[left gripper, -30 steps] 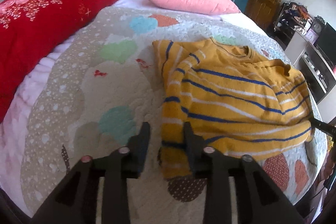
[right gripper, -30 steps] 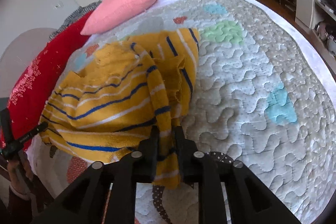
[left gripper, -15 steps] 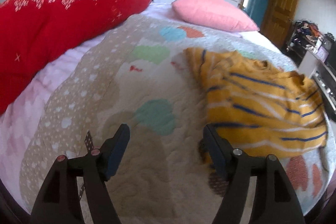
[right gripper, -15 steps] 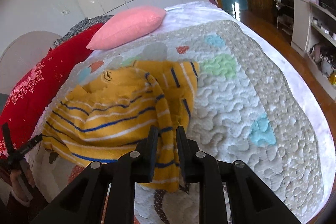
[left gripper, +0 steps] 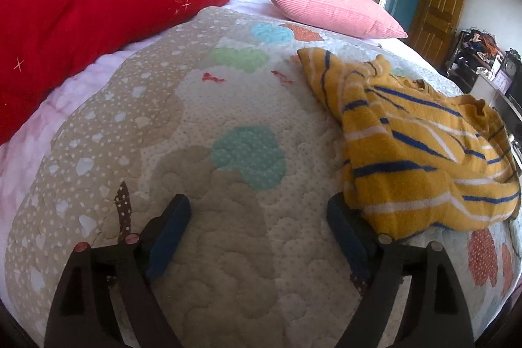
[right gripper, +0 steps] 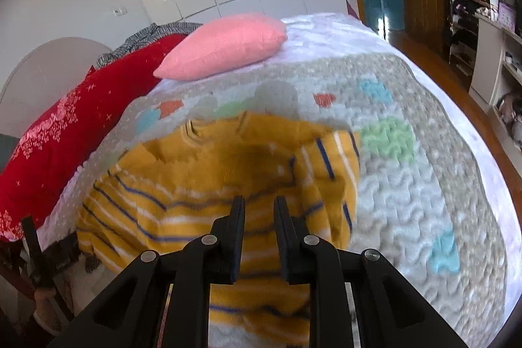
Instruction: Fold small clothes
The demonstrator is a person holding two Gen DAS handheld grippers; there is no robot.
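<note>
Sitting bunched at frame right on the quilt (left gripper: pixel 228 250), yellow striped sweater (left gripper: pixel 417 152) half folded. Left gripper (left gripper: pixel 257 227) spread wide, empty. Right gripper (right gripper: pixel 258 219) narrowly parted above sweater, holding nothing visible. Risk: loose layers slip, fold goes crooked.

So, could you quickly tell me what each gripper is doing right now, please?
Left gripper: open wide, holding nothing, beside the striped sweater.
Right gripper: fingers slightly apart over the sweater; whether it grips fabric cannot be told.
</note>
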